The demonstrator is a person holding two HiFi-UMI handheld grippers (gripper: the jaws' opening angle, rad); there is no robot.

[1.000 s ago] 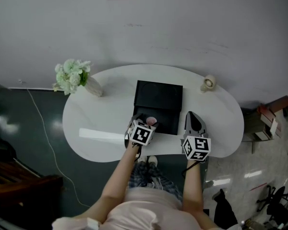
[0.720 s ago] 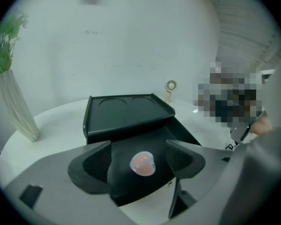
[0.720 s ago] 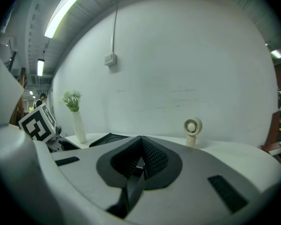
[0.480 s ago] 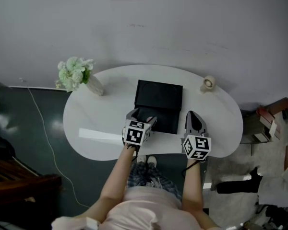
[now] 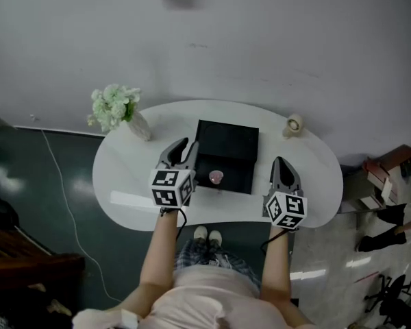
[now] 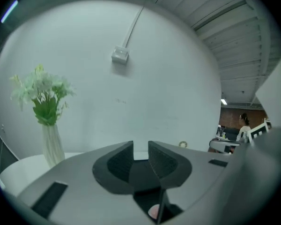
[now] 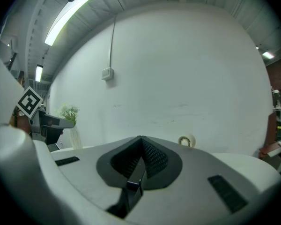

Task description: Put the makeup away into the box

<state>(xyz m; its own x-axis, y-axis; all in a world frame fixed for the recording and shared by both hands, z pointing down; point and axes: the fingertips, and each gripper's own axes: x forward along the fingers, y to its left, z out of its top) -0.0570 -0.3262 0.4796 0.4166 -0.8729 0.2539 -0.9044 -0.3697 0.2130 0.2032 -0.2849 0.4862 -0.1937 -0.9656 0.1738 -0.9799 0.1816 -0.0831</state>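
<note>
A black box (image 5: 227, 141) stands open in the middle of the white table (image 5: 130, 177). A small pink makeup item (image 5: 216, 177) lies inside it near the front edge; it also shows below the jaws in the left gripper view as a pink makeup item (image 6: 153, 212). My left gripper (image 5: 181, 147) hangs above the table just left of the box. Its jaws have just been closing; a narrow gap remains in the left gripper (image 6: 140, 149), with nothing in it. My right gripper (image 5: 281, 164) hovers right of the box; the right gripper (image 7: 141, 143) is shut and empty.
A white vase of pale flowers (image 5: 118, 107) stands at the table's back left, seen too as the vase (image 6: 48, 139). A small round roll (image 5: 294, 123) sits at the back right. A white wall rises behind the table, dark floor lies to the left.
My left gripper has lifted out of the box and swung left, leaving the pink makeup item inside. Its jaws stand narrower than before. The right gripper has risen slightly.
</note>
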